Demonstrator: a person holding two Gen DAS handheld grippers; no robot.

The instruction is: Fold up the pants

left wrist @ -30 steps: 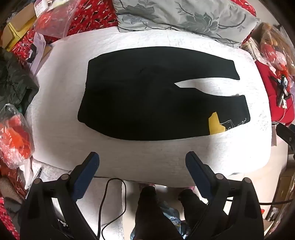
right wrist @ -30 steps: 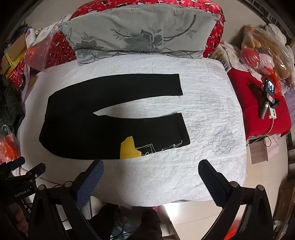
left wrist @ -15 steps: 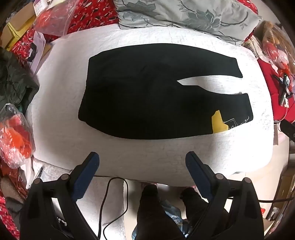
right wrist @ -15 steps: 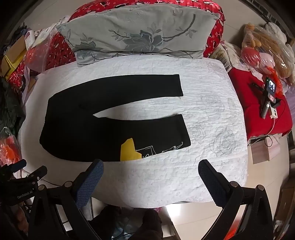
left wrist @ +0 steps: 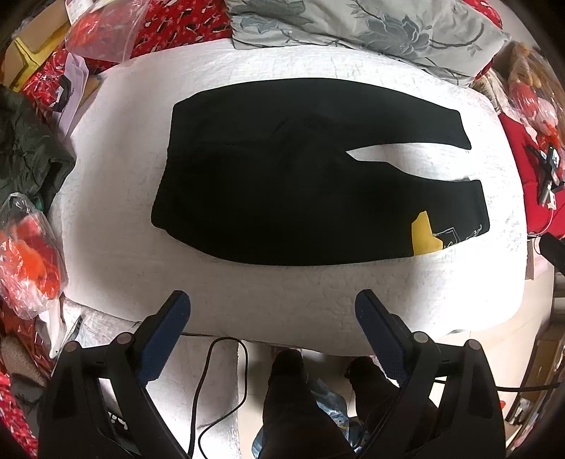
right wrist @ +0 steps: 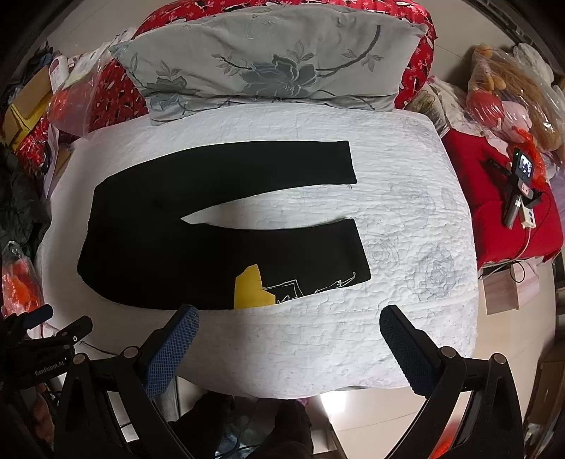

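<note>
Both cameras have drifted only slightly over the last second: in the left view the pants [left wrist: 282, 176] sit a touch lower and further right than before, and in the right view they sit a little lower, close to the near finger. The pants themselves have not shifted on the quilt [left wrist: 282, 293].

They lie flat and unfolded on the white quilt, waistband toward the left, the two legs running to the right with a wedge of quilt showing between them. The nearer leg carries a yellow patch [right wrist: 252, 287] and thin white line drawing beside it, close to the near edge of the quilt.

The left gripper [left wrist: 272, 307] hangs over the near edge of the quilt, its blue-padded fingers spread wide and holding nothing, clear of the cloth. The right gripper [right wrist: 287, 321] is likewise spread wide and empty; its left finger [right wrist: 173, 347] shows just below the pants' near hem, though contact cannot be judged.

A grey flowered pillow [right wrist: 268, 63] rests at the far edge of the quilt, against red patterned bedding [left wrist: 183, 21]. A black cable [left wrist: 212, 374] loops below the quilt's near edge. To the right, a small device [right wrist: 522, 176] lies on a red cloth [right wrist: 494, 212].
</note>
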